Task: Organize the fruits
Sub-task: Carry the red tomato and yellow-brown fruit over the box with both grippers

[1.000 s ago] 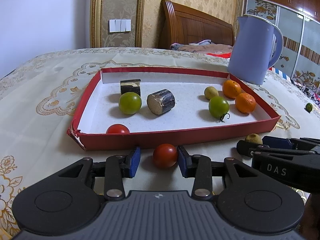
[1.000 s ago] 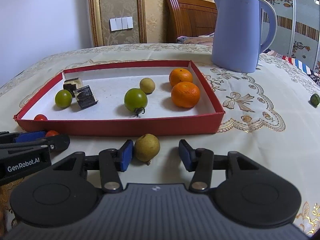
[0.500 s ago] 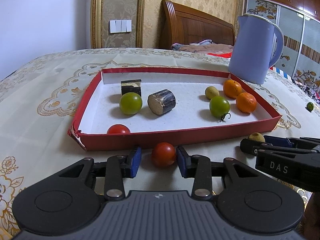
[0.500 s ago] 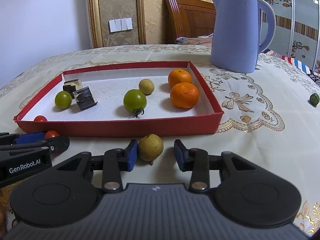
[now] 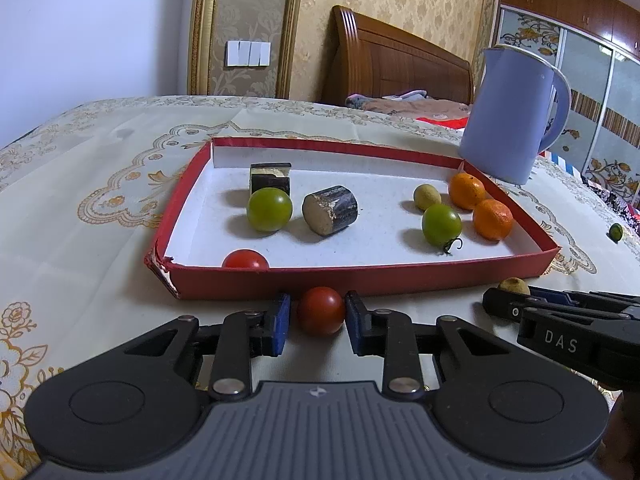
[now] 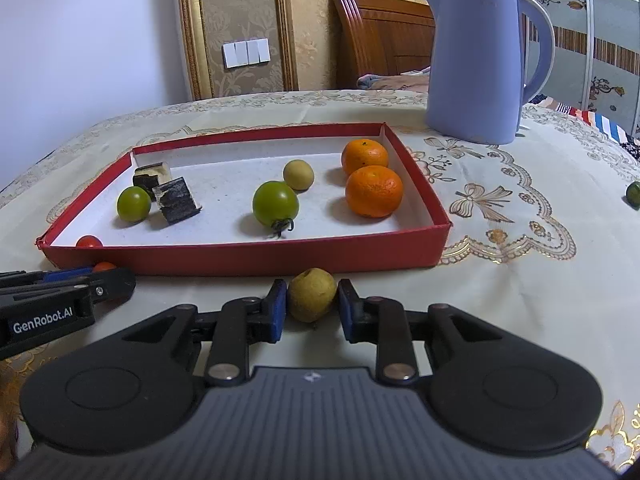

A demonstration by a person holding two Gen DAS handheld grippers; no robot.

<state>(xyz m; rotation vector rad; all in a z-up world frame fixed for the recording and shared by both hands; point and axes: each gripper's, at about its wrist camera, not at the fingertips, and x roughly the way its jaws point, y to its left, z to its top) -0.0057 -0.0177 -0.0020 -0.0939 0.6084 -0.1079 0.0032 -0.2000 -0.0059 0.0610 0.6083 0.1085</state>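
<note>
A red tray holds two green tomatoes, two oranges, a yellow-brown fruit, a red tomato and two dark blocks. My left gripper brackets a red tomato on the cloth before the tray; the right pad touches it, a small gap remains on the left. My right gripper is shut on a yellow-brown fruit on the cloth before the tray.
A lilac kettle stands behind the tray's right end. A small green fruit lies far right on the embroidered tablecloth. A wooden headboard stands behind the table.
Both grippers have narrowed around their fruits. The right jaws have closed onto the yellow-brown fruit; the left jaws have nearly closed on the red tomato.
</note>
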